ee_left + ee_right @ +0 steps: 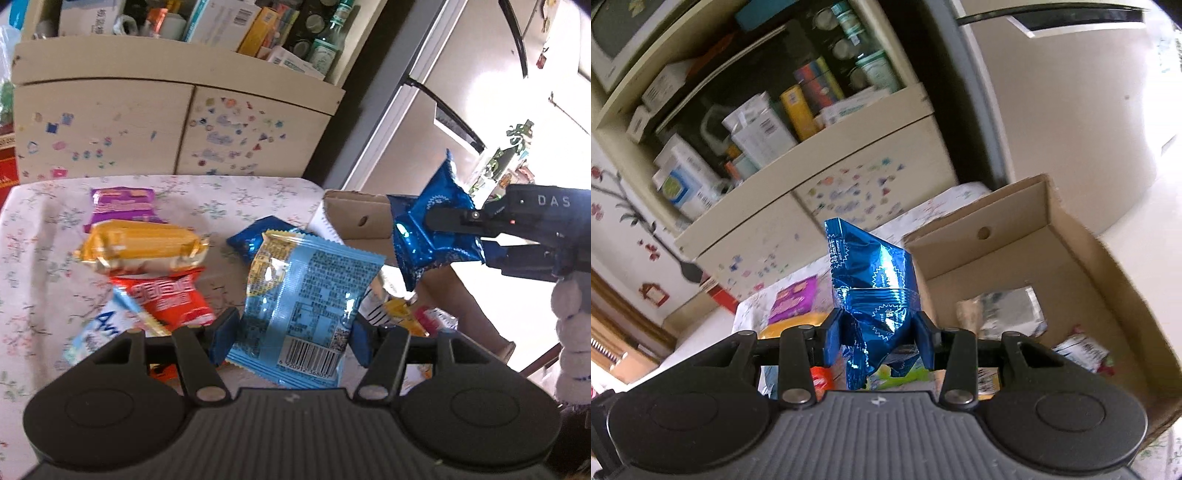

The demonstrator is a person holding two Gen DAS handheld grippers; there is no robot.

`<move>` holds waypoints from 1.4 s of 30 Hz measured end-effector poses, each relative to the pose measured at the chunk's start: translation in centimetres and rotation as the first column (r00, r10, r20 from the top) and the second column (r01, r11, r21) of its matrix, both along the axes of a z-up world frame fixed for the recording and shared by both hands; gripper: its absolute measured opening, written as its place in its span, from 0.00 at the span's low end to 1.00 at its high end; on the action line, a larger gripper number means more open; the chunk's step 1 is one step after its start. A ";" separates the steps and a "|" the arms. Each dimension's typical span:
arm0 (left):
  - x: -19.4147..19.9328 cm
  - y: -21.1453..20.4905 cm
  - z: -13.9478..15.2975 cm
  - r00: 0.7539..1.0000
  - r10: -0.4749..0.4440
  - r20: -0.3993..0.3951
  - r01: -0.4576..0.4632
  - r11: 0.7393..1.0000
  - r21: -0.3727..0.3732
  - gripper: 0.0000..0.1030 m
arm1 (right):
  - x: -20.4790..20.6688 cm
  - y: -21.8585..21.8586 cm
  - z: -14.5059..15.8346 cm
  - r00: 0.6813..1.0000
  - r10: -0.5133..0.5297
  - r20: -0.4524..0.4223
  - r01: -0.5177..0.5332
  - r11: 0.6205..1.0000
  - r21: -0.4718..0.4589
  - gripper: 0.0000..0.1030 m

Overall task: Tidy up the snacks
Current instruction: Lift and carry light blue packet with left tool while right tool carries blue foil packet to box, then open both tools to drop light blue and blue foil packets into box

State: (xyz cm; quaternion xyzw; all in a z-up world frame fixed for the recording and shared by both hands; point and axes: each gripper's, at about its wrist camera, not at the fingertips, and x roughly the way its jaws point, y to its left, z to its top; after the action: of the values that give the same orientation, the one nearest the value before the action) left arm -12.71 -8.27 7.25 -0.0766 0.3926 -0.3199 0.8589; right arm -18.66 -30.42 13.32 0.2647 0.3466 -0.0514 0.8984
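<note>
My left gripper (pixel 290 332) is shut on a light blue snack packet (pixel 306 306), held above the floral tablecloth with its barcode side facing the camera. My right gripper (pixel 875 341) is shut on a shiny dark blue foil packet (pixel 875 291), lifted just left of the open cardboard box (pixel 1108 280). In the left wrist view that right gripper (pixel 458 240) reaches in from the right, holding the dark blue foil packet (pixel 424 229) in front of the cardboard box (pixel 354 218). Loose on the table lie a purple packet (pixel 122 205), a golden packet (pixel 140 245), a red packet (pixel 170 299) and another dark blue packet (pixel 251 236).
Inside the box lie a silver packet (pixel 1008 310) and several other snacks (pixel 1078 350). A cream cabinet (pixel 110 122) with stickers on its doors and crowded shelves stands behind the table (pixel 33 258). A pale refrigerator (pixel 1052 92) is to the right. A white fuzzy sleeve (pixel 572 343) shows at the right.
</note>
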 end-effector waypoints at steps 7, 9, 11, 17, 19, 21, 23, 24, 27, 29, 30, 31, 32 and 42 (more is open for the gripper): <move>0.7 -2.8 0.4 0.998 -0.056 0.003 0.056 0.998 -0.012 0.59 | -1.4 -3.2 0.6 0.992 -0.121 0.021 0.121 0.993 0.012 0.46; 0.8 -3.7 0.7 0.997 -0.072 0.008 0.073 0.997 -0.022 0.59 | -1.7 -3.9 0.7 0.988 -0.153 0.024 0.152 0.988 0.017 0.46; 1.0 -4.8 1.1 0.996 -0.090 0.019 0.091 0.995 -0.029 0.59 | -2.0 -4.5 0.7 0.983 -0.183 0.024 0.182 0.983 0.019 0.46; 1.6 -8.4 1.9 0.986 -0.162 0.037 0.164 0.986 -0.041 0.59 | -2.5 -5.6 0.6 0.963 -0.270 0.009 0.270 0.963 0.000 0.46; 1.7 -9.8 1.9 0.980 -0.191 0.046 0.193 0.981 -0.034 0.59 | -2.7 -6.0 0.5 0.954 -0.299 0.005 0.299 0.954 -0.001 0.46; 1.6 -10.8 1.9 0.976 -0.214 0.048 0.216 0.976 -0.034 0.59 | -2.9 -6.4 0.5 0.945 -0.328 0.002 0.328 0.945 -0.004 0.46; 1.6 -11.8 1.8 0.971 -0.234 0.047 0.236 0.971 -0.036 0.59 | -3.3 -6.8 0.4 0.936 -0.353 -0.002 0.353 0.936 -0.004 0.46; 1.6 -12.3 1.7 0.969 -0.243 0.048 0.245 0.969 -0.035 0.59 | -3.4 -7.0 0.3 0.932 -0.362 -0.005 0.362 0.932 0.000 0.46; 1.5 -13.5 1.6 0.964 -0.262 0.051 0.263 0.964 -0.026 0.59 | -3.6 -7.4 0.0 0.920 -0.390 -0.018 0.390 0.921 0.004 0.46; 1.5 -14.2 1.4 0.961 -0.272 0.052 0.273 0.962 -0.014 0.59 | -3.6 -7.6 -0.1 0.913 -0.408 -0.029 0.408 0.913 -0.001 0.46; 1.4 -14.6 1.3 0.960 -0.276 0.053 0.277 0.961 -0.006 0.58 | -3.6 -7.7 -0.2 0.910 -0.414 -0.034 0.414 0.910 -0.003 0.46; 1.3 -14.9 1.1 0.959 -0.279 0.054 0.279 0.960 0.001 0.58 | -3.6 -7.7 -0.3 0.907 -0.419 -0.039 0.419 0.908 -0.007 0.46; 1.4 -15.2 1.0 0.959 -0.277 0.056 0.277 0.961 0.007 0.60 | -3.5 -7.8 -0.4 0.904 -0.425 -0.045 0.425 0.905 -0.010 0.47; 0.6 -15.7 1.6 0.968 -0.230 0.097 0.213 0.965 0.156 0.93 | -3.3 -7.9 -0.7 0.892 -0.449 -0.061 0.450 0.893 0.008 0.61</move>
State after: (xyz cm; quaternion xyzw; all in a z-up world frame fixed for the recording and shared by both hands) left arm -12.07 -23.93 8.85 0.0485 0.3709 -0.3886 0.8421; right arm -21.95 -38.30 12.58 0.3459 0.3025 -0.2614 0.8489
